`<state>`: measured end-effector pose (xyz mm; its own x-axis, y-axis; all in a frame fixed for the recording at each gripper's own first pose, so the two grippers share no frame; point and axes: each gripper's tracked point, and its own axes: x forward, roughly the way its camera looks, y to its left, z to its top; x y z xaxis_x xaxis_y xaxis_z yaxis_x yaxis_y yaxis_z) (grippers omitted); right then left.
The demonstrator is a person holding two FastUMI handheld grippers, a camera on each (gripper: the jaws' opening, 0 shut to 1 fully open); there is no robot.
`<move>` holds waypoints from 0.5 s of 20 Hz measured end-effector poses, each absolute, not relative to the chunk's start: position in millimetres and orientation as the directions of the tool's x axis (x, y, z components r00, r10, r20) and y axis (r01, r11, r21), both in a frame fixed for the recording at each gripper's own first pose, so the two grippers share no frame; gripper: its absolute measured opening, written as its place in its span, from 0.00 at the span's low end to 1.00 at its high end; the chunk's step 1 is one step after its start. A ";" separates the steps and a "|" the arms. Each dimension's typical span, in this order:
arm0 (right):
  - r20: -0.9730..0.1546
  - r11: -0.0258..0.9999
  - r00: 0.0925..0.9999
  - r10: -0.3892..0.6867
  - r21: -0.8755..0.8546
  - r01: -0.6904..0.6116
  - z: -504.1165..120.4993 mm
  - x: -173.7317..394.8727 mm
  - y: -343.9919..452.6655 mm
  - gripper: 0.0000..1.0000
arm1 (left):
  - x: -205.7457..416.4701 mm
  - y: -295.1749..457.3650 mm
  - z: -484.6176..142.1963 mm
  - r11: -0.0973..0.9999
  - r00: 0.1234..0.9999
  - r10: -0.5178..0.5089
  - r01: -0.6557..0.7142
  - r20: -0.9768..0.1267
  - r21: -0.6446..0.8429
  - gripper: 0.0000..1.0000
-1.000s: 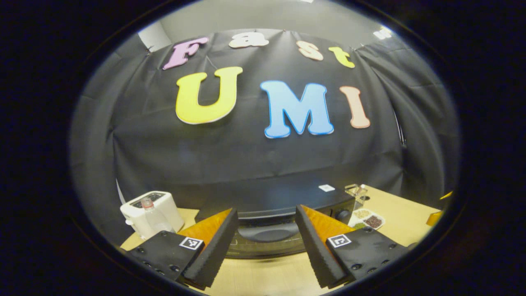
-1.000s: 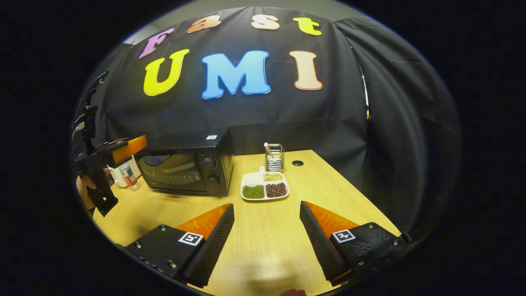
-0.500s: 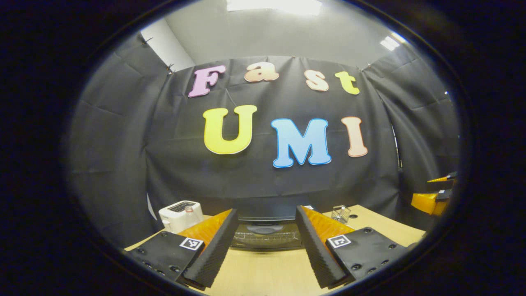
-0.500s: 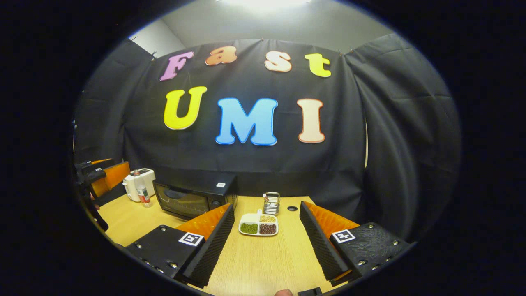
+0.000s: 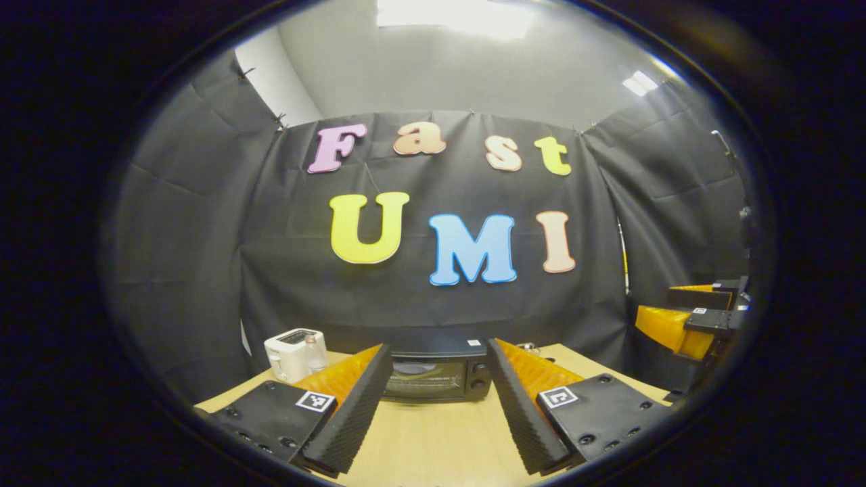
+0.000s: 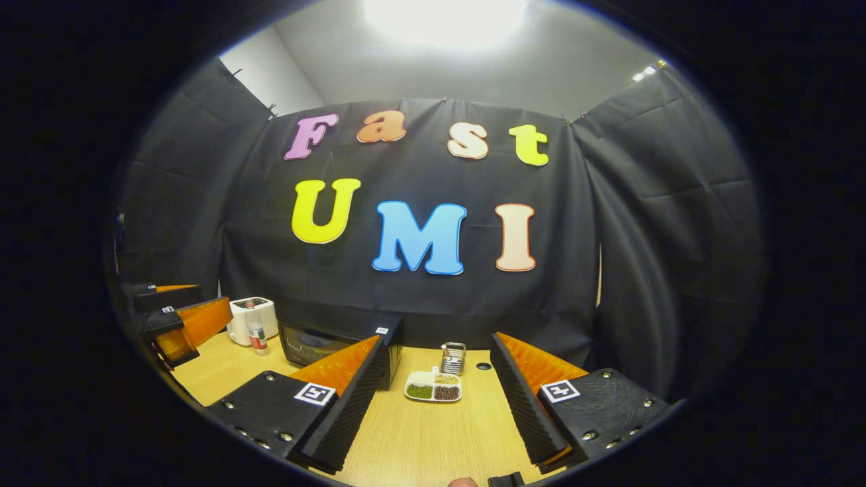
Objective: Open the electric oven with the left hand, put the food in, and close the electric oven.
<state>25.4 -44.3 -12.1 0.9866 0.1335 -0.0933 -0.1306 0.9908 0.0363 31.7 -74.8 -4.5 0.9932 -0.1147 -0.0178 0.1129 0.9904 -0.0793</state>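
- Two grippers are up in the air, and both have pulled back from the counter (image 6: 433, 433) in the last second.
- My left gripper (image 5: 433, 406) has its fingers wide apart, with nothing between them.
- A second ago it was right up close to the electric oven (image 5: 433, 375). Now the oven looks small and sits farther off, between the fingers in the left gripper view.
- The oven door looks closed, and I do not see it pulled down at all.
- My right gripper (image 6: 433, 399) also has its fingers apart and holds nothing.
- The food tray (image 6: 434, 388) sits on the counter just to the right of the oven, with green, brown and pale bits in it. It also looks smaller than it did a second ago.
- A little wire cup (image 6: 453, 357) stands just behind the tray.
- A white toaster (image 5: 295, 352) and a small bottle (image 6: 256, 337) stand to the left of the oven.
- I think nothing of the job is done yet, or I am only getting set.
- Next, I think my left gripper has to go back in to the top edge of the oven door and pull it open.
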 end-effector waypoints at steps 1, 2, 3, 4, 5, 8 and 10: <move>-0.083 0.991 0.988 0.131 0.051 -0.127 -8.3 24.3 -41.7 0.95 | 31.0 -68.5 2.2 0.992 0.995 -0.104 0.104 0.002 -0.075 0.94; -0.079 0.991 0.989 0.125 0.066 -0.120 -5.8 23.4 -41.7 0.95 | 29.7 -61.6 5.2 0.993 0.996 -0.094 0.095 0.007 -0.073 0.98; -0.077 0.990 0.990 0.122 0.075 -0.116 -3.7 21.4 -39.7 0.95 | 26.9 -57.5 6.4 0.993 0.996 -0.091 0.092 0.012 -0.074 0.98; -0.069 0.990 0.990 0.121 0.079 -0.116 1.0 20.4 -38.3 0.95 | 23.4 -53.0 11.7 0.993 0.996 -0.087 0.089 0.024 -0.074 0.98; -0.060 0.991 0.992 0.115 0.080 -0.110 5.0 19.2 -37.4 0.95 | 20.5 -46.8 15.7 0.994 0.996 -0.079 0.082 0.035 -0.068 0.98; -0.013 0.988 0.992 0.128 0.088 -0.127 16.9 17.8 -32.9 0.95 | 9.2 -28.5 20.1 0.998 0.998 -0.048 0.050 0.052 -0.042 0.97; -0.006 0.987 0.991 0.131 0.098 -0.130 19.8 18.9 -30.2 0.95 | 0.5 -23.4 17.6 0.998 0.998 -0.043 0.046 0.051 -0.048 0.97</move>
